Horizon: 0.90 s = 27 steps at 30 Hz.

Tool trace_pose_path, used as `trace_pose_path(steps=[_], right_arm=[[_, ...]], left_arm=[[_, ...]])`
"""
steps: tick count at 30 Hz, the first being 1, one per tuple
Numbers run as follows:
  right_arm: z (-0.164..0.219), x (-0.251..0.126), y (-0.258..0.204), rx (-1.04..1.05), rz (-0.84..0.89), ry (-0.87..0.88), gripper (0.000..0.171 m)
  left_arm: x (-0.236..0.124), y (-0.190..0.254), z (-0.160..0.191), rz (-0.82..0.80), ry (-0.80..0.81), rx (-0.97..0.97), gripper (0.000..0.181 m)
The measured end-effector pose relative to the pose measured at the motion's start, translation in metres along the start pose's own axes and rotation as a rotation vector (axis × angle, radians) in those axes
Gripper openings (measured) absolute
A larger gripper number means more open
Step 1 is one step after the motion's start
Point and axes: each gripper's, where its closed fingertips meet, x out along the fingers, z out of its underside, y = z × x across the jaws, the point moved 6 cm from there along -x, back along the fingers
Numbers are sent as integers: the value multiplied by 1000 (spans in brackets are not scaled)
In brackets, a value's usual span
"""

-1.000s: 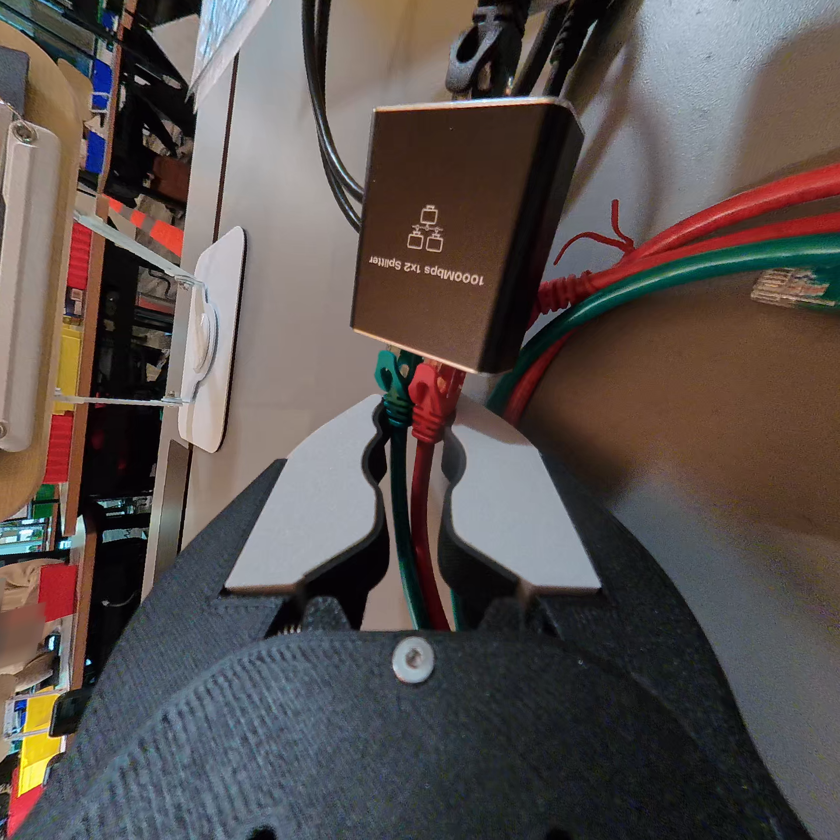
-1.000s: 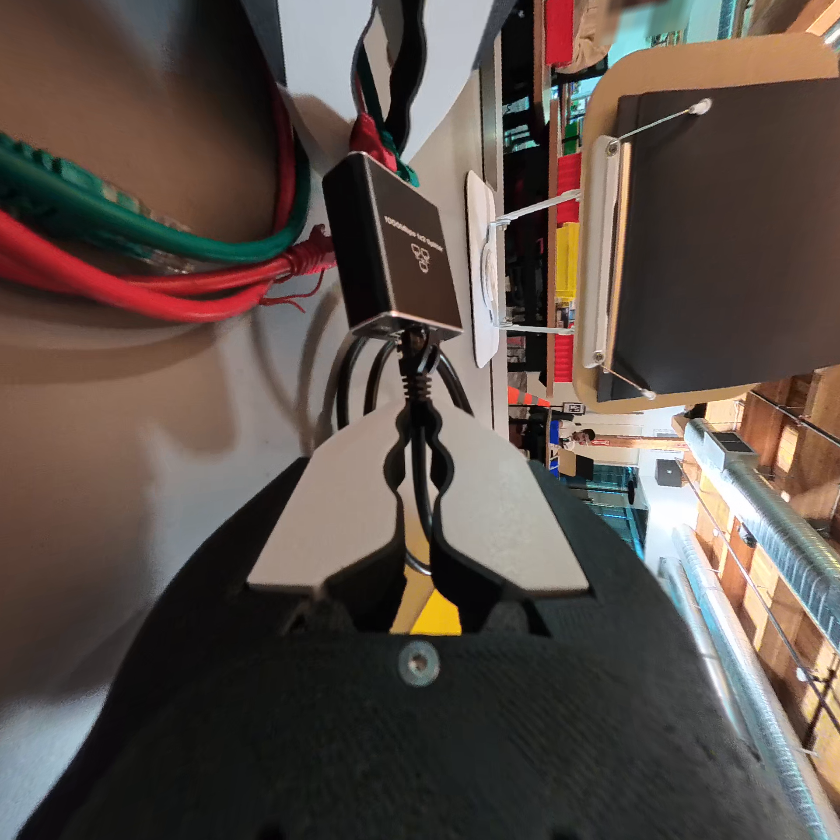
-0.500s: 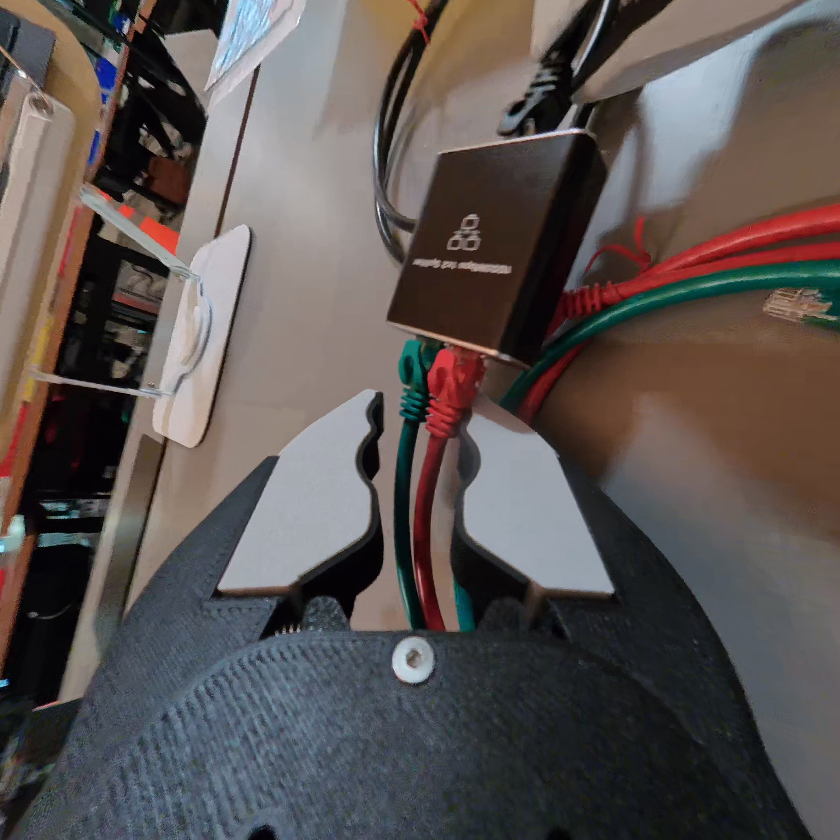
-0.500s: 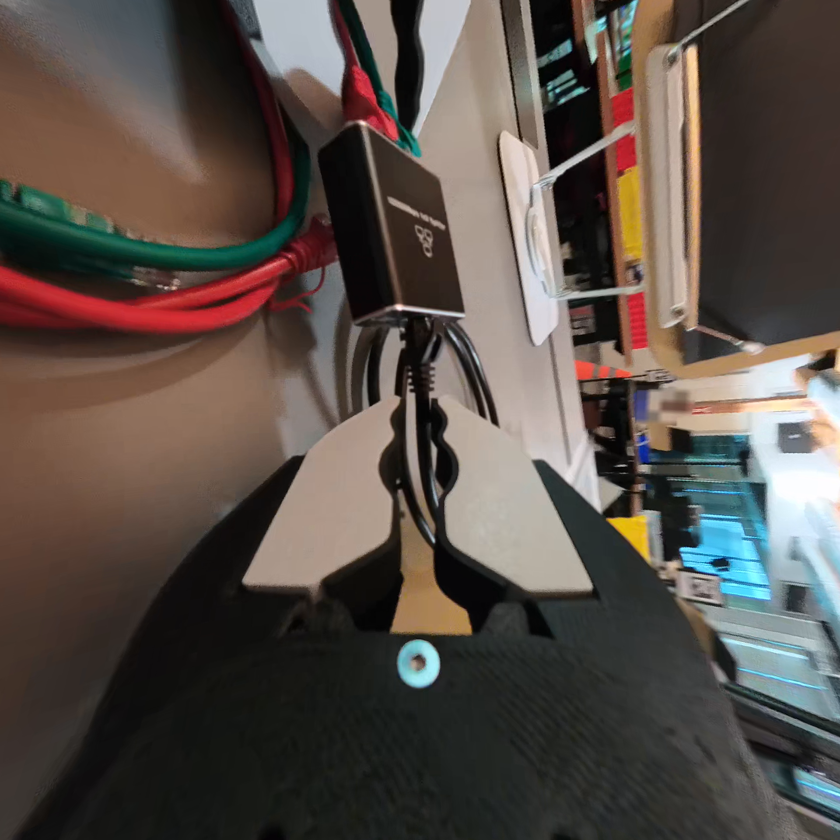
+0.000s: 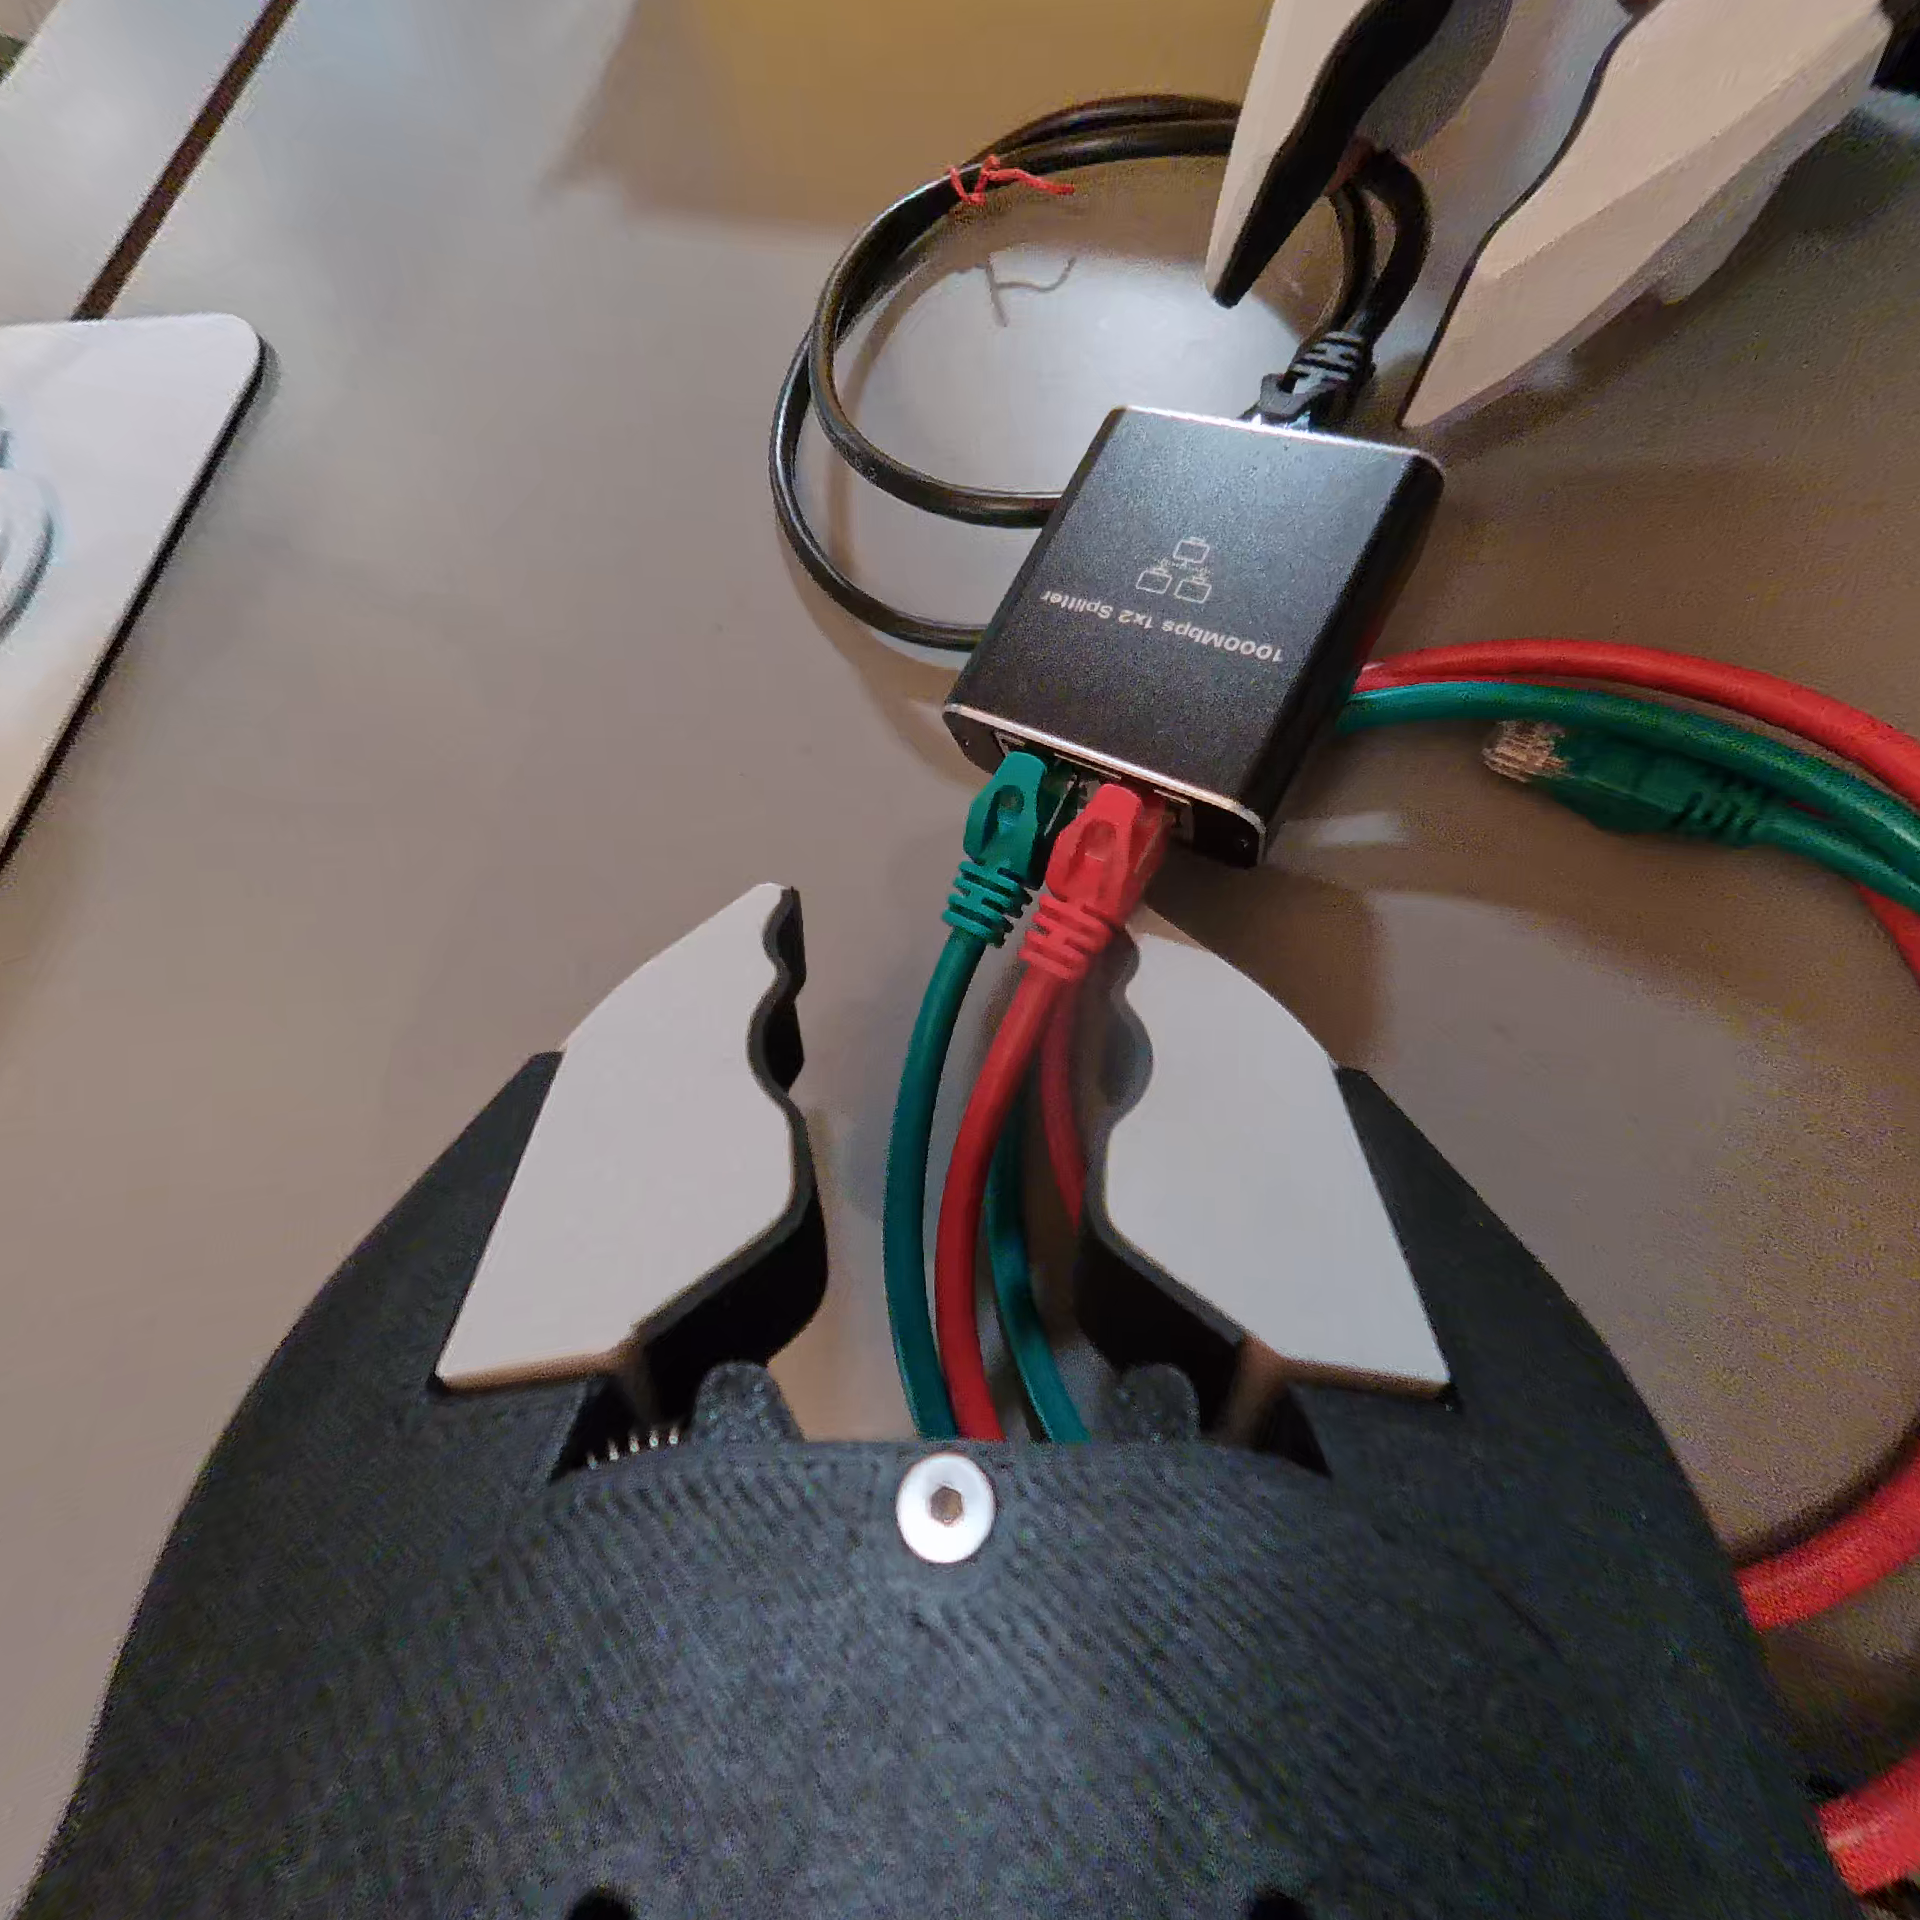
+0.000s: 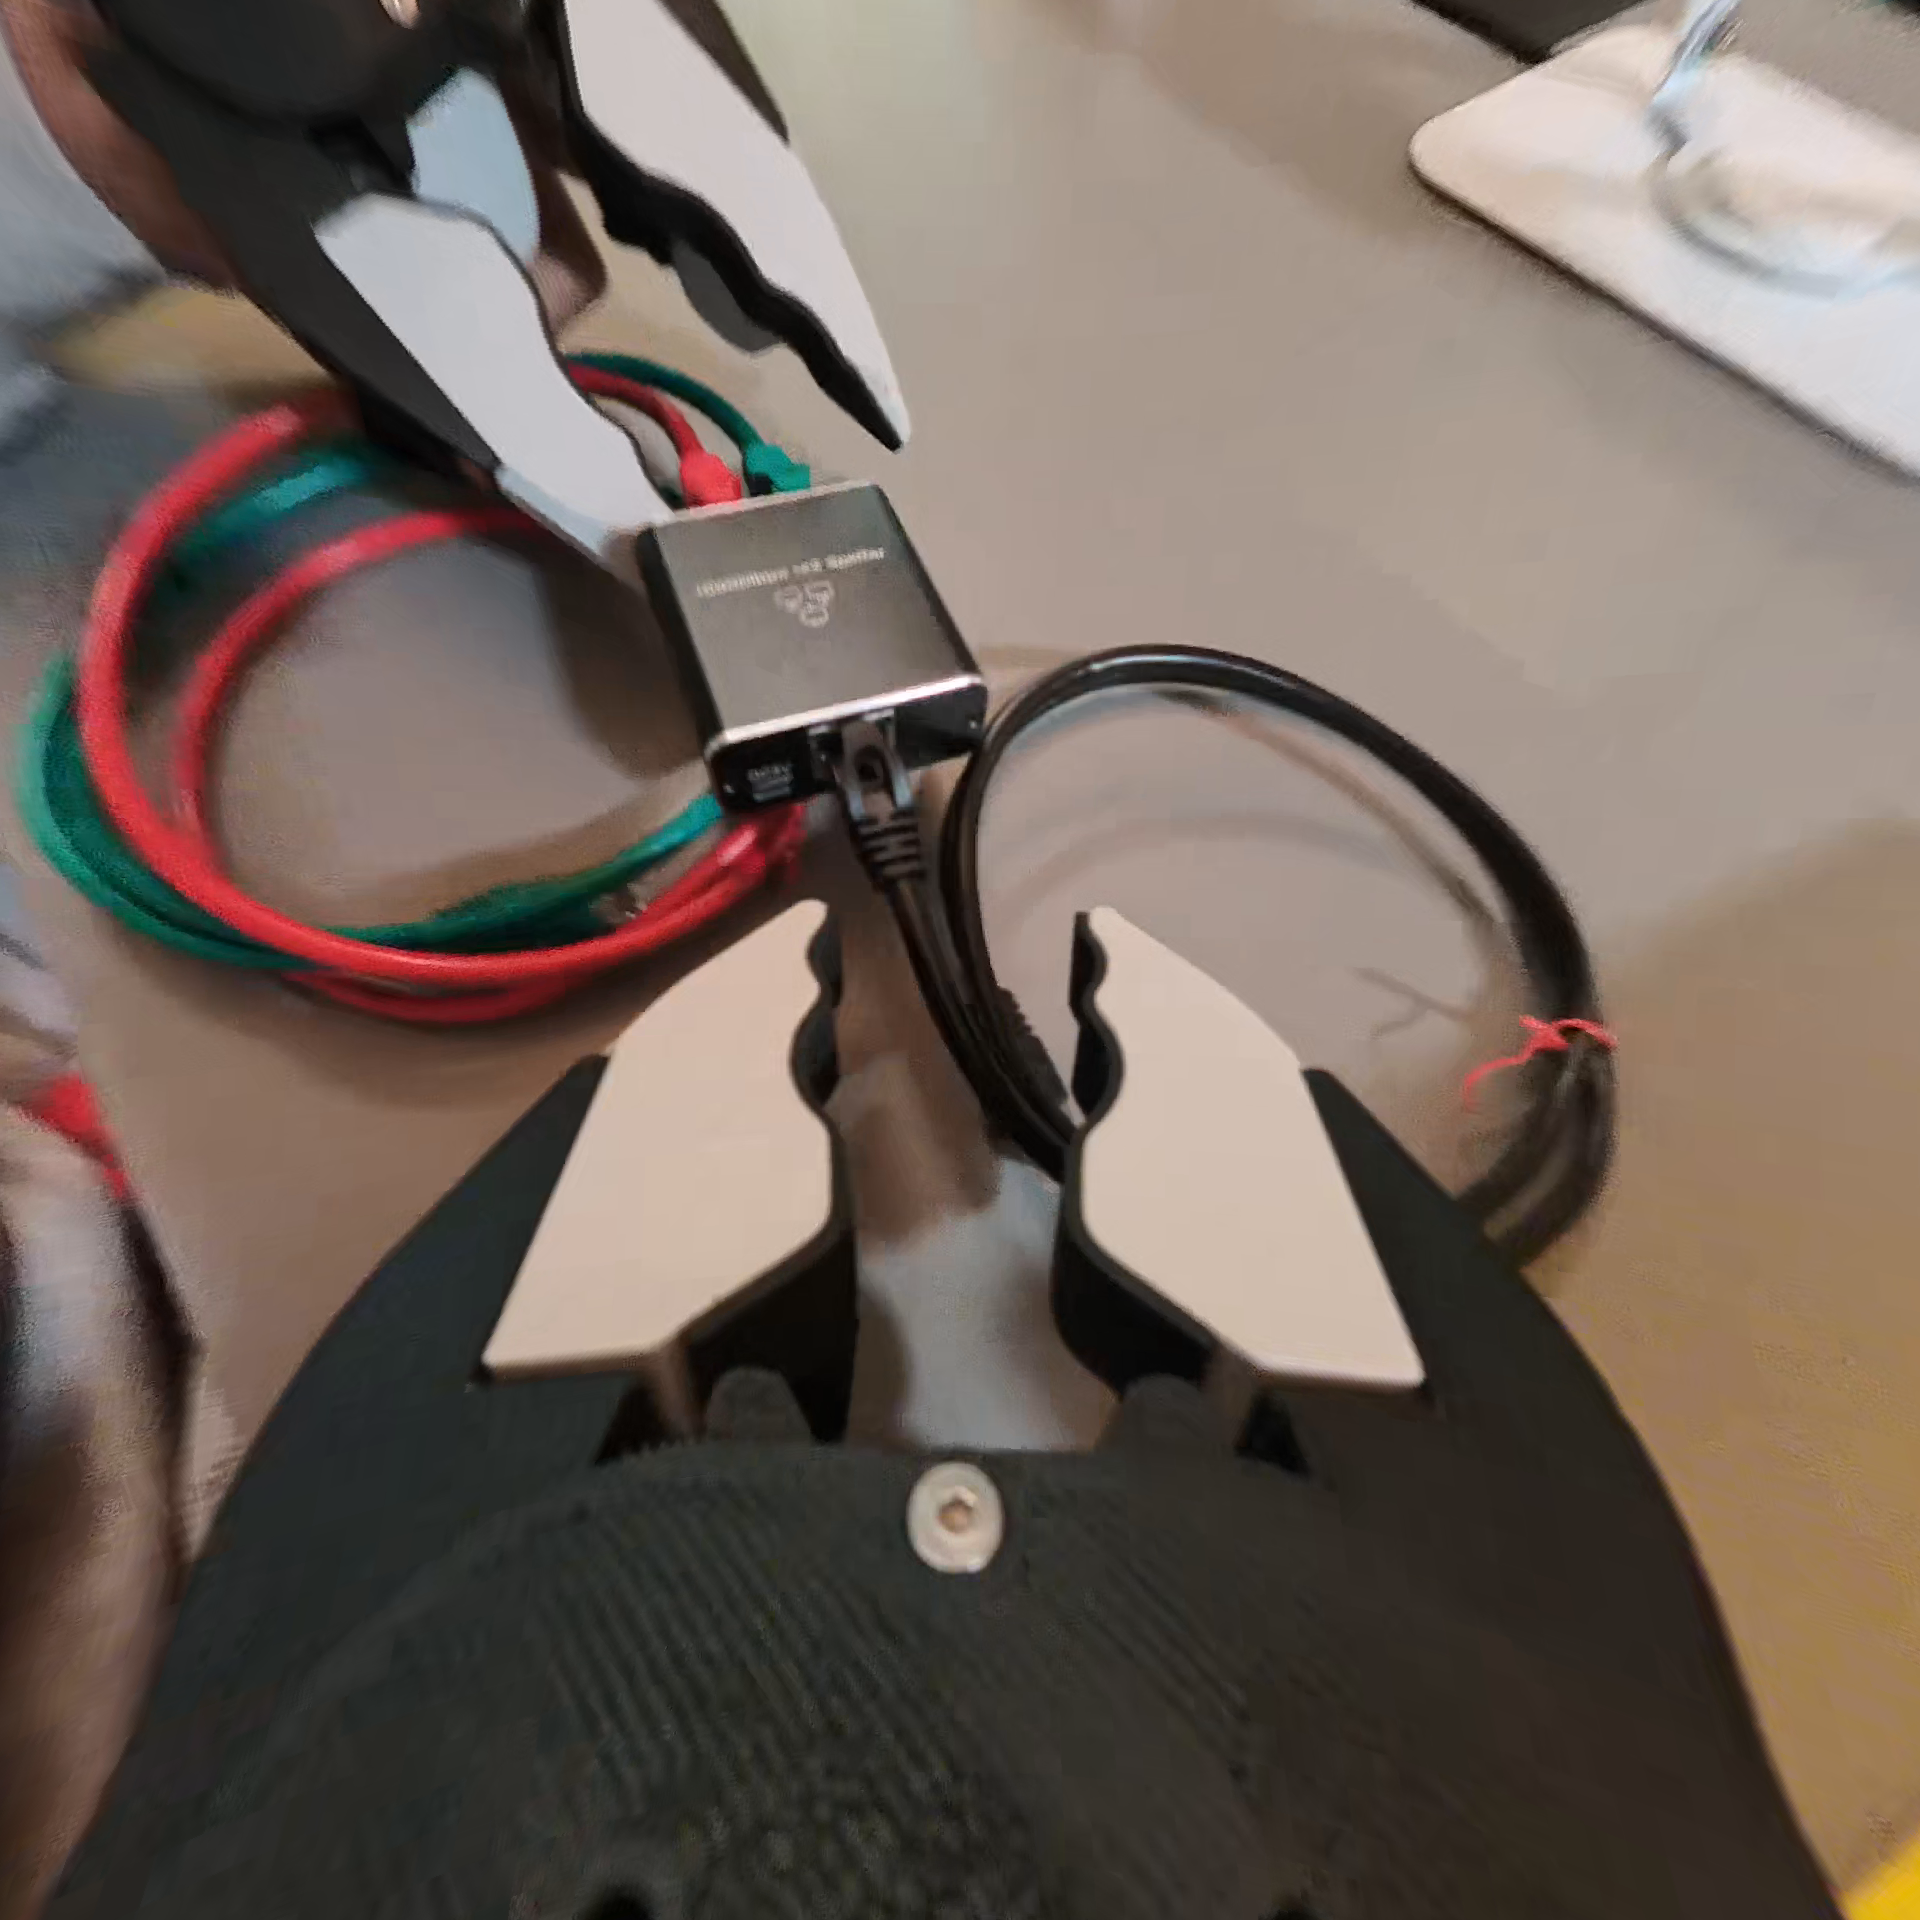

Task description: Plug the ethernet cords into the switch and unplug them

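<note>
Switch (image 5: pixel 1195 613) on table (image 5: pixel 468 727), between tongs.

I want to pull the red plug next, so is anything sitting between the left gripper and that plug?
Nothing visible blocks it. The left gripper is open, and the red plug sits in the switch just ahead of its fingertips. The green plug sits close beside it, so a grab may catch both.

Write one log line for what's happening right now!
left gripper: open | right gripper: open | switch: on table | green, red, black cords: plugged in
</note>
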Motion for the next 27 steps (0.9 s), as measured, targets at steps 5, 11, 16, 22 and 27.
trace_pose_path(steps=[5, 11, 16, 22, 27], right_arm=[[-7, 0, -6, 170, -87, -9, 66], [-10, 10, -20, 220, -122, -90, 107], [-1, 36, -38, 66, 40, -329, 138], [-6, 40, -41, 12, 87, -387, 77], [-3, 37, -36, 24, 32, -348, 35]], left_arm=[[-7, 2, -3, 105, 60, -88, 47], [-12, 3, -2, 200, 84, -171, 42], [-10, 8, 2, 246, 40, -181, 35], [-8, 11, 7, 239, -24, -154, 38], [-37, -6, -10, 255, 211, -268, 50]])
